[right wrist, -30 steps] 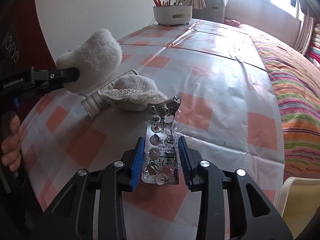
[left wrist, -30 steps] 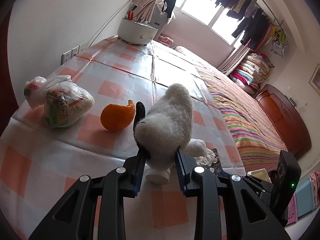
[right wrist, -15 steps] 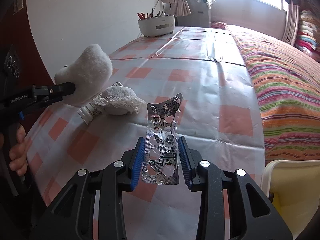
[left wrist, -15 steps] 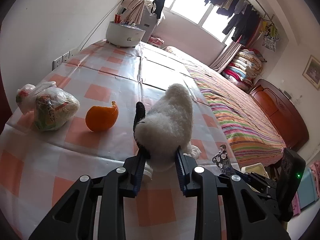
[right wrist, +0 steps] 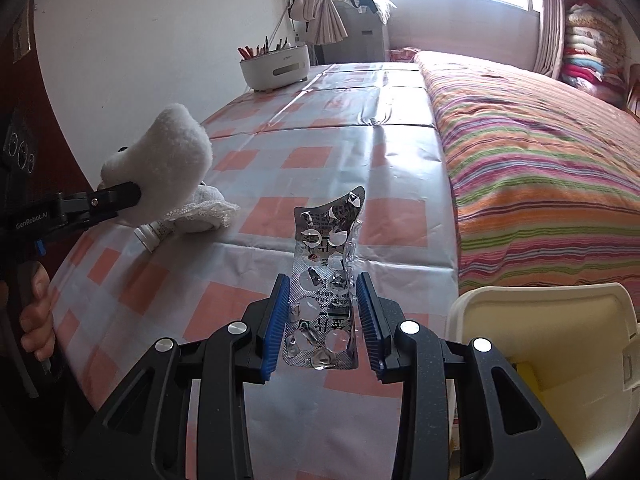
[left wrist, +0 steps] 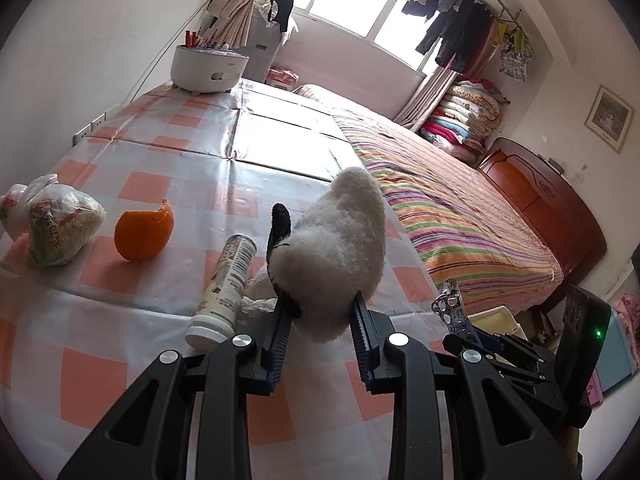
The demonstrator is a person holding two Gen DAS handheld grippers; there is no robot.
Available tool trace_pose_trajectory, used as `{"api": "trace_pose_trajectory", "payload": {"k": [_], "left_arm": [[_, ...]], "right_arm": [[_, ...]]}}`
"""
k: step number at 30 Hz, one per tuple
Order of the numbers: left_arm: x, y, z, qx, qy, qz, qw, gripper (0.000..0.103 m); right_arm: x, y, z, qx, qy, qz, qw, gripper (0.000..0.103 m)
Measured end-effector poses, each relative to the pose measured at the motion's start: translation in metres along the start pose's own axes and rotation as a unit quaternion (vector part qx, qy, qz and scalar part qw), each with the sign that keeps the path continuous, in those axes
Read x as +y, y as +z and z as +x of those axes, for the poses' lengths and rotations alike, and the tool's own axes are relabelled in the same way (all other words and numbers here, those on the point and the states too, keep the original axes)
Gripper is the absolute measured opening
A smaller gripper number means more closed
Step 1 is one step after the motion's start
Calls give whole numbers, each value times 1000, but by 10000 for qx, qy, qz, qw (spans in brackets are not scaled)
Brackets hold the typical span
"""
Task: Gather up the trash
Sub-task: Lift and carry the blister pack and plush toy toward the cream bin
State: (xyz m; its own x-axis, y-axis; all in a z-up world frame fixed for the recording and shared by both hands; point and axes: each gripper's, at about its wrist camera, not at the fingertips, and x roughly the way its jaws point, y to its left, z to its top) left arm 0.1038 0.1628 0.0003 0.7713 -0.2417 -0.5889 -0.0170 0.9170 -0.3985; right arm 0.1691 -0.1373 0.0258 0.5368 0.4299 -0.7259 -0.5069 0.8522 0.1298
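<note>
My left gripper (left wrist: 320, 316) is shut on a fluffy white plush toy (left wrist: 336, 256) with a black patch, held above the checked table (left wrist: 160, 176); it also shows in the right wrist view (right wrist: 160, 168). My right gripper (right wrist: 322, 304) is shut on an empty silver pill blister pack (right wrist: 326, 280), held upright above the table's near edge; the pack also shows in the left wrist view (left wrist: 450, 306). A white bottle (left wrist: 226, 292) lies on the table beside a white lacy cloth (right wrist: 204, 212). An orange peel (left wrist: 144, 236) and a tied plastic bag of rubbish (left wrist: 56, 224) lie to the left.
A cream plastic bin (right wrist: 552, 348) stands off the table's edge at lower right. A white pen holder (left wrist: 208, 66) stands at the table's far end. A bed with a striped cover (right wrist: 532, 168) runs along the table's right side. A wall (left wrist: 80, 40) is on the left.
Both grippers have drawn back from the table with their loads. The bottle, hidden under the plush before, now shows. The cream bin has come into the right wrist view.
</note>
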Motion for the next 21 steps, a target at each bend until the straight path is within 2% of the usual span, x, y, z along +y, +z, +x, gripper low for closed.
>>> {"api": "trace_pose_trajectory", "payload": {"k": [10,21], "left_arm": [[-42,-11,12,143,-244,380,9989,28],[-97,-28,25,358,-570,890,9938,28]], "right_arm": [[-35,-11,-29,-221,-238,328,9989,34],[-71,-27,-58,-453,-496,667,9955,34]]}}
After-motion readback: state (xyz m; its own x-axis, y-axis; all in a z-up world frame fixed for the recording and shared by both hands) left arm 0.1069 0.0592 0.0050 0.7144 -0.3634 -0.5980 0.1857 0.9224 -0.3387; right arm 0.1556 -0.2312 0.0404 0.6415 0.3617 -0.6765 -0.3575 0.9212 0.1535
